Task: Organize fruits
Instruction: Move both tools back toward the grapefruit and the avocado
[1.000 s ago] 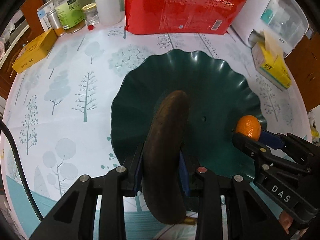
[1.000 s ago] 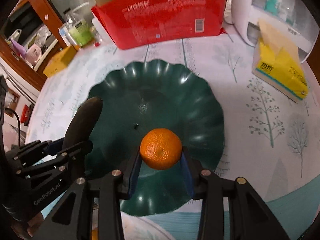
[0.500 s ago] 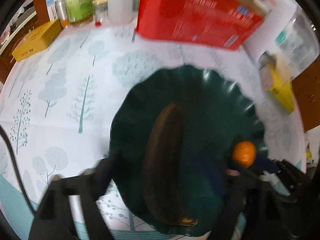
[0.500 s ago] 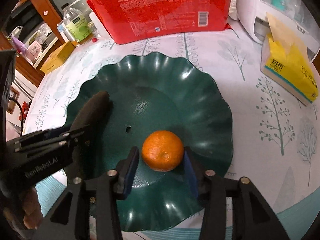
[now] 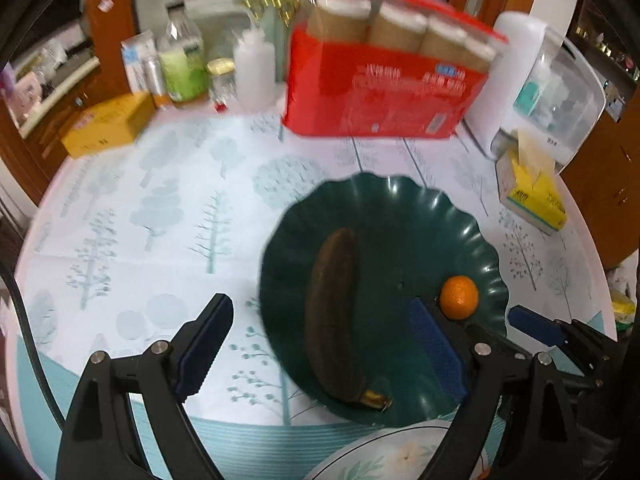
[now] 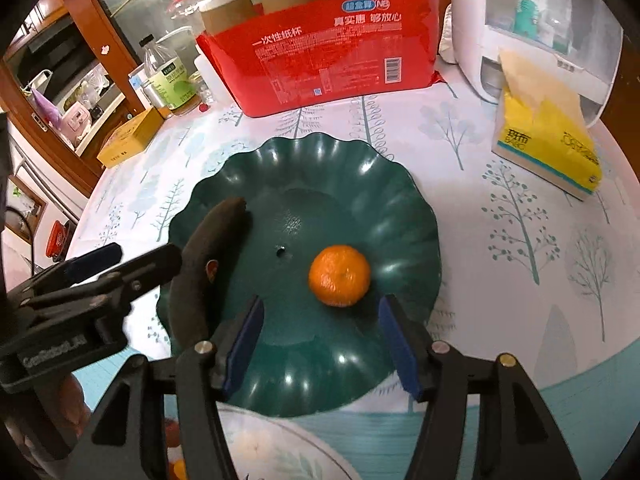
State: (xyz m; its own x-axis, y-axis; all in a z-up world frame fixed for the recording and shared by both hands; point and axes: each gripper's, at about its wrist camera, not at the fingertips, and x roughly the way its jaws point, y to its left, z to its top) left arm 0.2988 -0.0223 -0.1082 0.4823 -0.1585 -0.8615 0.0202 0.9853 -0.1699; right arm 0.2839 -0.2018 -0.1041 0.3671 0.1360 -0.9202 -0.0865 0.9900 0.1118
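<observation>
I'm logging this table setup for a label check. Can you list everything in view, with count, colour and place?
Banana: one, brown-black, left side of dish.
Tangerine: one, orange, right side of dish.
Dish: one, dark green, scalloped, table centre.
Paper-cup pack: one, red, behind dish.
Tissue pack: one, yellow, right.
Box: one, yellow, left rear.
Bottle: one, clear, green label, rear left.
Squeeze bottle: one, white, rear.
Appliance: one, white, rear right.
Plate: one, white floral, near edge.
Tablecloth: white, tree print.
Left tool: black, blue pads, open.
Right tool: same, open, tangerine released.
</observation>
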